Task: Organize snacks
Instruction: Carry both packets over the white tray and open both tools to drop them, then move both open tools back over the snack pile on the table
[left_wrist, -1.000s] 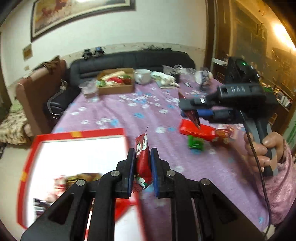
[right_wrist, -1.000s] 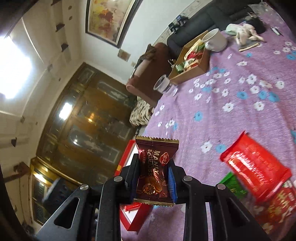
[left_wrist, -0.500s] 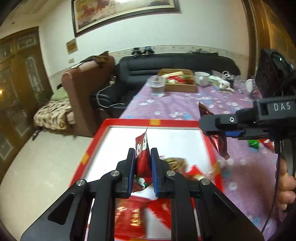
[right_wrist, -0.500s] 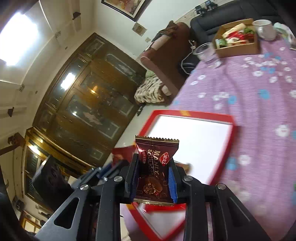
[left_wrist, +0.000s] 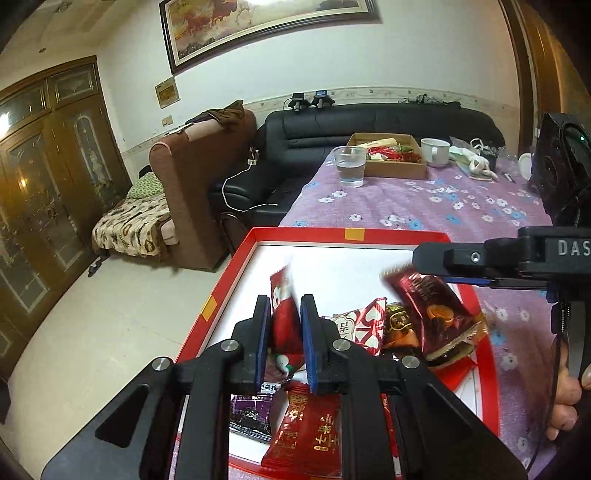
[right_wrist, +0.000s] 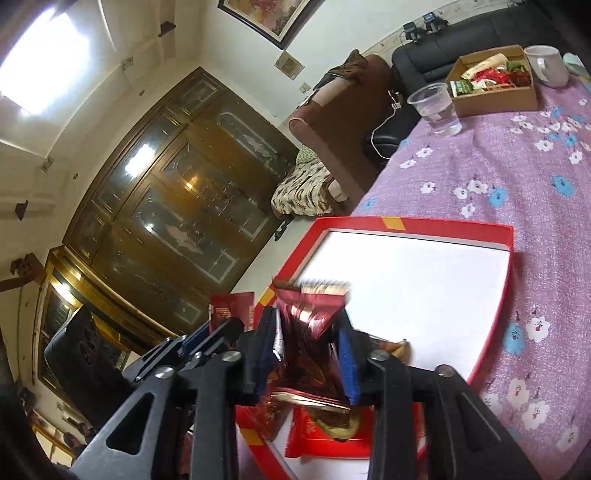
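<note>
Both tongs hang over the red tray (left_wrist: 236, 266) at the near edge of the worktop (left_wrist: 461, 206). The left tongs (left_wrist: 284, 325) are clamped narrow on a red snack packet (left_wrist: 282, 306). The right tongs (right_wrist: 308, 350) have just been opening, and the dark brown snack packet (right_wrist: 310, 332) sits blurry and loose between the pads, above the pile of wrappers. At 12 o'clock sits a cardboard box (left_wrist: 395, 170), with a plastic cup (left_wrist: 350, 166) beside it.
</note>
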